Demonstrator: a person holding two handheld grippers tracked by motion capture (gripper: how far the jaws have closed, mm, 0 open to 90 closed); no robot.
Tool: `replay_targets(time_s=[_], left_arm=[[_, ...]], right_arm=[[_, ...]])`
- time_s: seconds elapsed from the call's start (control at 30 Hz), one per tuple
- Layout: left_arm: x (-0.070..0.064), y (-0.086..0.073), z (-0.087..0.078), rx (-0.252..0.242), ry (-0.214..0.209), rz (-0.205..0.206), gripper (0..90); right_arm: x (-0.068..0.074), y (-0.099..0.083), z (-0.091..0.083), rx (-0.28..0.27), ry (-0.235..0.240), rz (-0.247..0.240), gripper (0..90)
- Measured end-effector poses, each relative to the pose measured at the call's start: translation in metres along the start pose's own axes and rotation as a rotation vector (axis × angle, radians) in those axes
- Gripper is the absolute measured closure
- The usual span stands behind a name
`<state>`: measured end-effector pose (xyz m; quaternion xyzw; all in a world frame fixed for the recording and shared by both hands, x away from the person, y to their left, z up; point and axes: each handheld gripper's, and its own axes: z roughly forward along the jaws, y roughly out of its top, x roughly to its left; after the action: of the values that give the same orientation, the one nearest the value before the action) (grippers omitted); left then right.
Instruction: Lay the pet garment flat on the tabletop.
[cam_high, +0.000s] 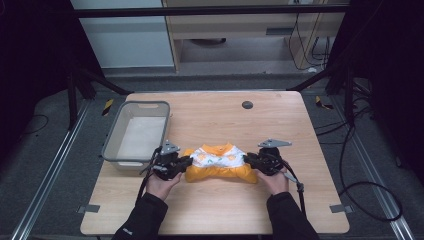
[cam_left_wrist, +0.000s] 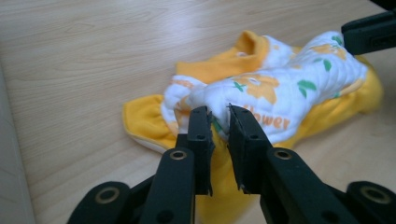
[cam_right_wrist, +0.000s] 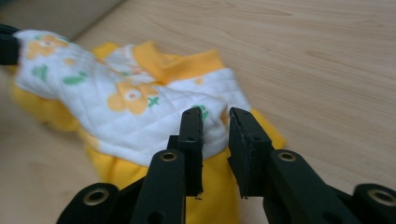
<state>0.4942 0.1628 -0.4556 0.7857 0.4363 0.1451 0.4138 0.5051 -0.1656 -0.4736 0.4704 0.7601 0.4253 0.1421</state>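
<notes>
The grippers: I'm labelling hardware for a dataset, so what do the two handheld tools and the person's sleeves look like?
Both the left gripper and the right gripper are black, each topped by a grey three-cornered plate. Each has two flat black jaws on arms with brass-ringed holes. A black cable trails from the right one. The person wears black sleeves; the left cuff carries a small pale logo.

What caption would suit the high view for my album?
Two hand-held grippers, left gripper and right gripper, pinch opposite ends of a yellow-and-white garment beside a grey tub.
</notes>
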Motion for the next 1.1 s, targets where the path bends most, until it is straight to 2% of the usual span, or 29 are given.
replay_targets(time_s=[0.07,0.13,0.27,0.37,0.4,0.43,0.57,0.67,0.73,0.93,1.03,1.1], left_arm=[[0.002,-0.002,0.005,-0.002,0.025,0.011,73.3],[0.003,-0.003,0.003,-0.014,0.039,0.015,65.9],[0.006,-0.004,-0.012,-0.052,0.039,0.028,49.0],[0.005,-0.008,-0.029,-0.053,0.033,0.064,40.4],[0.005,-0.008,-0.029,-0.053,0.033,0.064,37.2],[0.004,-0.01,-0.032,-0.05,0.033,0.073,37.2],[-0.001,-0.026,-0.041,-0.033,0.024,0.112,34.6],[-0.005,-0.039,-0.042,-0.007,0.019,0.13,34.8],[-0.006,-0.044,-0.038,0.01,0.021,0.145,35.1],[-0.008,-0.05,-0.026,0.043,0.017,0.148,39.3],[-0.007,-0.051,-0.02,0.059,0.021,0.164,45.9],[-0.008,-0.051,-0.019,0.058,0.012,0.158,53.8]], right_arm=[[-0.001,-0.003,0.008,0.006,-0.014,0.01,73.6],[0.0,-0.003,0.008,-0.006,-0.02,0.001,71.0],[0.003,0.0,-0.009,-0.04,-0.016,-0.034,64.2],[0.004,0.002,-0.025,-0.062,-0.004,-0.053,57.6],[0.004,0.002,-0.025,-0.062,-0.004,-0.053,57.6],[0.005,0.0,-0.035,-0.073,0.011,-0.068,54.4],[0.006,-0.01,-0.05,-0.057,0.032,-0.1,49.8],[0.005,-0.021,-0.053,-0.033,0.046,-0.113,48.8],[0.004,-0.029,-0.052,-0.02,0.051,-0.117,48.8],[0.004,-0.038,-0.036,0.027,0.069,-0.115,48.2],[0.004,-0.039,-0.029,0.044,0.076,-0.113,48.6],[0.004,-0.04,-0.025,0.06,0.075,-0.118,51.1]])
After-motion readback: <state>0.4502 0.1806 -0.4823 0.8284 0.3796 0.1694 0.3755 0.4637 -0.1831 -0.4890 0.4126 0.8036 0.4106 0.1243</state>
